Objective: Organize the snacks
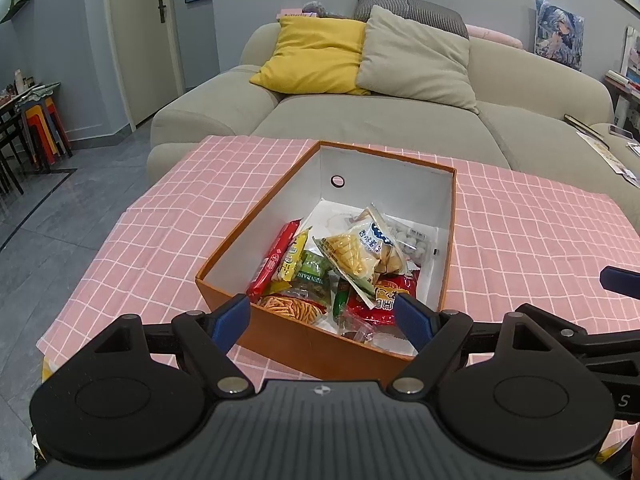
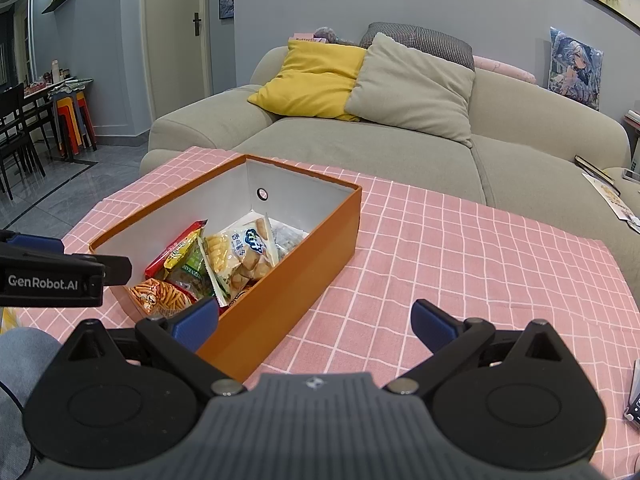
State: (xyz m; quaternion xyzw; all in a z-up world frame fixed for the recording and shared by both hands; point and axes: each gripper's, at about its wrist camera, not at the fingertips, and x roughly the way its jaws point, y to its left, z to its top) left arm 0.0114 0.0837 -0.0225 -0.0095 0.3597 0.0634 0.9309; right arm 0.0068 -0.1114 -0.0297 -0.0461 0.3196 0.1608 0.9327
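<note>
An orange box [image 1: 276, 338] with white inner walls sits on the pink checked tablecloth [image 1: 140, 232]. Several snack packets lie piled in its near half: a pale biscuit bag [image 1: 368, 248] on top, a red stick pack [image 1: 276, 258], an orange stick-snack bag [image 1: 290, 308] and a red bag [image 1: 380, 300]. My left gripper [image 1: 320, 318] is open just above the box's near end, holding nothing. My right gripper [image 2: 316, 322] is open beside the box [image 2: 288, 280], its left fingertip [image 2: 196, 322] at the box's near corner, its right one over bare cloth [image 2: 460, 260]. The biscuit bag [image 2: 244, 252] shows there too.
A beige sofa [image 1: 360, 128] with a yellow cushion [image 1: 316, 56] and a grey cushion [image 1: 416, 60] stands right behind the table. Dark chairs and stacked stools [image 1: 44, 128] stand at far left. Papers [image 1: 600, 152] lie on the sofa's right part. A denim-clad knee [image 2: 24, 356] is at lower left.
</note>
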